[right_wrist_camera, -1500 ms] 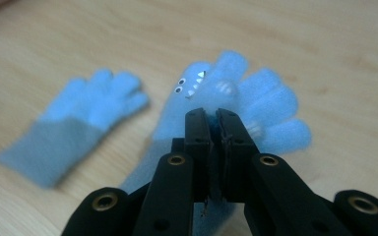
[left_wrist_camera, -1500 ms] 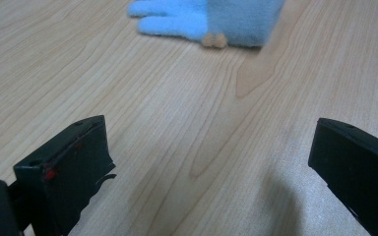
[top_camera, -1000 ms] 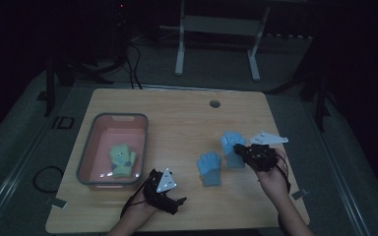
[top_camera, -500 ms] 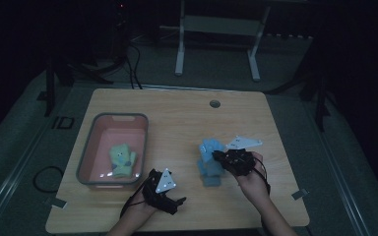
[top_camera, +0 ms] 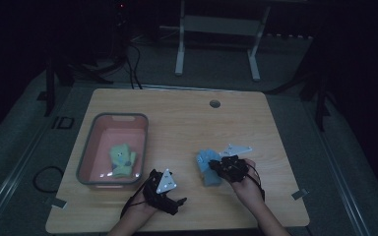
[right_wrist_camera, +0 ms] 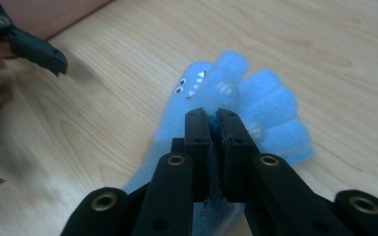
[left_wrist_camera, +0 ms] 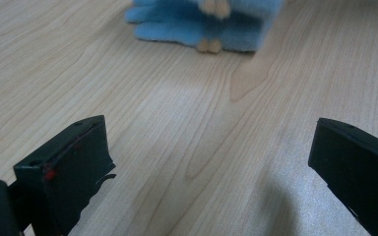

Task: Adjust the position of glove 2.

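R tool (right_wrist_camera: 212,115), black two-jaw unit in the person's R hand (top_camera: 246,183), has its jaws pressed nearly together, pinching a fuzzy light-blue plush sock w/ a cartoon face (googly eyes, white teeth) (right_wrist_camera: 256,98). In the R gripper view the sock's blue fabric sits in the thin gap btwn the jaws and fans out past the tips, lying over the wood-grain desk (right_wrist_camera: 325,44). High view: blue sock (top_camera: 207,164) on the desk's near-right part, just left of the R tool (top_camera: 221,165), touching it; looks like more than one blue layer stacked there, can't tell how many.

L tool (left_wrist_camera: 206,162) has jaws spread wide, nothing btwn them, bare desk under them. Left gripper view shows the blue sock (left_wrist_camera: 177,27) further along the desk, well apart from the jaws, small tan spots on its edge. High view: L tool (top_camera: 170,194) near the desk's front edge, grey three-cornered plate on top, held in the L hand (top_camera: 142,209).

Left side of desk: rectangular pink plastic bin w/ grey rim (top_camera: 91,147). Inside it lies a yellow-green plush sock (top_camera: 120,158), near the bin's front half. L tool sits just beside the bin's front-right corner, not touching as far as can be seen.
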Demonstrator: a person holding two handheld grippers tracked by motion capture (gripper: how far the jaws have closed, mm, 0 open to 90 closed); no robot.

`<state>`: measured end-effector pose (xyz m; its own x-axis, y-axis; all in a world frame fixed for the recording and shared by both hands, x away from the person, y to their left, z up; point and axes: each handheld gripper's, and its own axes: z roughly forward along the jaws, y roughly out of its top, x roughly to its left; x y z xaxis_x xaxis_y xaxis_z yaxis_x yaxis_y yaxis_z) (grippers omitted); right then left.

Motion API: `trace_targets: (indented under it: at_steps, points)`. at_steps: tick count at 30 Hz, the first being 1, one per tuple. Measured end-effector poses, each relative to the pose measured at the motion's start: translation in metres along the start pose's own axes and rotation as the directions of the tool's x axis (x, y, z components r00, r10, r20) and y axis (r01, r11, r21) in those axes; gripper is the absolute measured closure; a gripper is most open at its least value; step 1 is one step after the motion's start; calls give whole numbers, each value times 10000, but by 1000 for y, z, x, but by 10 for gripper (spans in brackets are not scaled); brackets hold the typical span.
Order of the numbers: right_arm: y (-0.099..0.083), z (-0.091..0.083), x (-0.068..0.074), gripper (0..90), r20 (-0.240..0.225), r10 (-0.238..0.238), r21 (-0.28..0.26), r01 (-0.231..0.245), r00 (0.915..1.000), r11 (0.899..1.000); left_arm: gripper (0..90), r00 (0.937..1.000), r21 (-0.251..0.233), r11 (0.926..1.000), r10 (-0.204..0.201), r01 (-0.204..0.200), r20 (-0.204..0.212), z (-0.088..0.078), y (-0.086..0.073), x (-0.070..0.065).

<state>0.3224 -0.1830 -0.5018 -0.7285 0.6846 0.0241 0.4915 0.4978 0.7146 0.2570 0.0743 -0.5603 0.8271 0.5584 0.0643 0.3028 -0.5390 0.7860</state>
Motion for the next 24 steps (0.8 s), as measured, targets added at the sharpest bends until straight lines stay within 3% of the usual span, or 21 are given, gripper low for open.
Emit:
trace_targets:
  at_steps: [8, 16, 20, 24]
  points:
    - [-9, 17, -6, 836, -6, 176, 450, -175, 9998, 9988, 25, 10000, 27, 10000, 6, -6, 86, 0, 0, 0]
    - [-20, 30, -10, 817, 56, 185, 754, -189, 9998, 9970, 25, 9984, -381, 9991, -154, 175, 551, -1, 1, 0]
    - [-22, 30, -9, 797, 80, 144, 704, -149, 9999, 9974, 25, 9983, -290, 9996, 87, -70, 576, 1, 1, -1]
    - [-18, 23, -9, 707, 15, 133, 480, -134, 9999, 9988, 25, 9990, -228, 9997, 137, -127, 436, 1, 2, -3]
